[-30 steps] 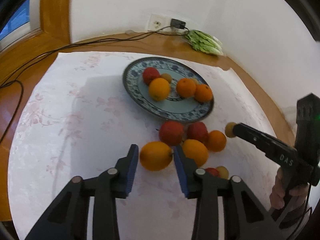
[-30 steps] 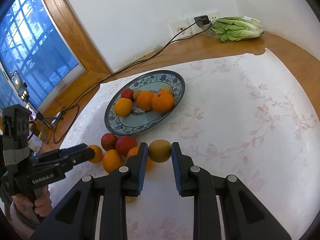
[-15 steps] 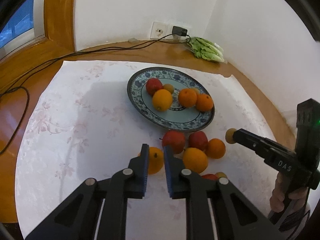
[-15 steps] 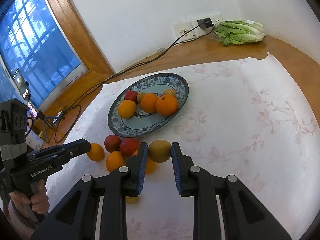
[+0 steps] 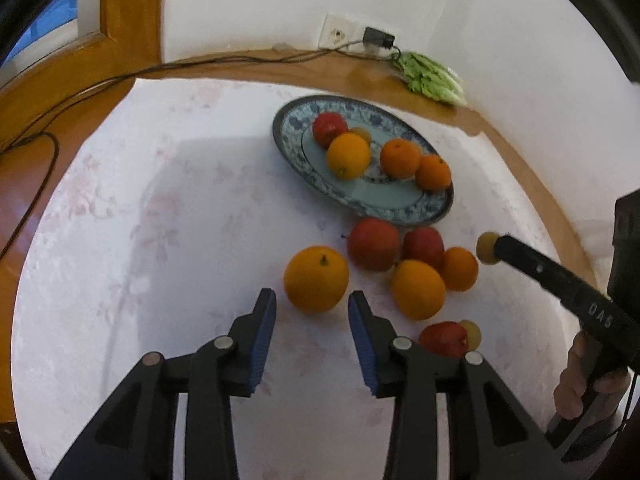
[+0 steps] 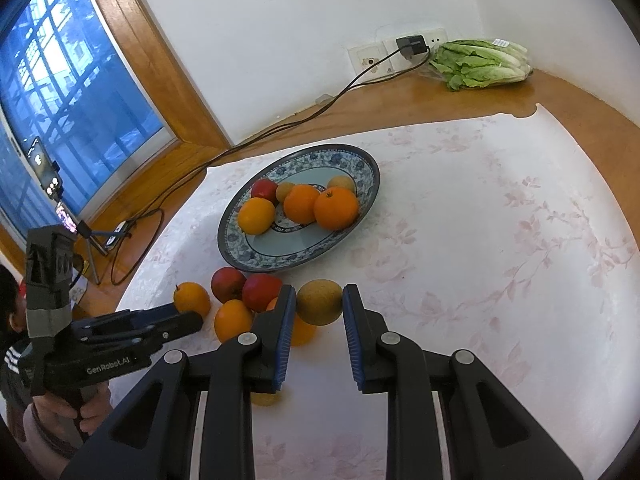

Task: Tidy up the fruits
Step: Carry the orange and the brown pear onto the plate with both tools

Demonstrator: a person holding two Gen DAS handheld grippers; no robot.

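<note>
Pear (image 6: 319, 302) clamped; right tool (image 6: 319, 305).

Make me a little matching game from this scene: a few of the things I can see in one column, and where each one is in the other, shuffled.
Things:
1. lettuce
2. brownish pear
3. red apple with a stalk
4. charger plug

Places:
A. between the right gripper's pads
B. on the cloth just outside the plate
C. in the wall socket
D. on the bare wood by the wall

Pairs: 1-D, 2-A, 3-B, 4-C
</note>
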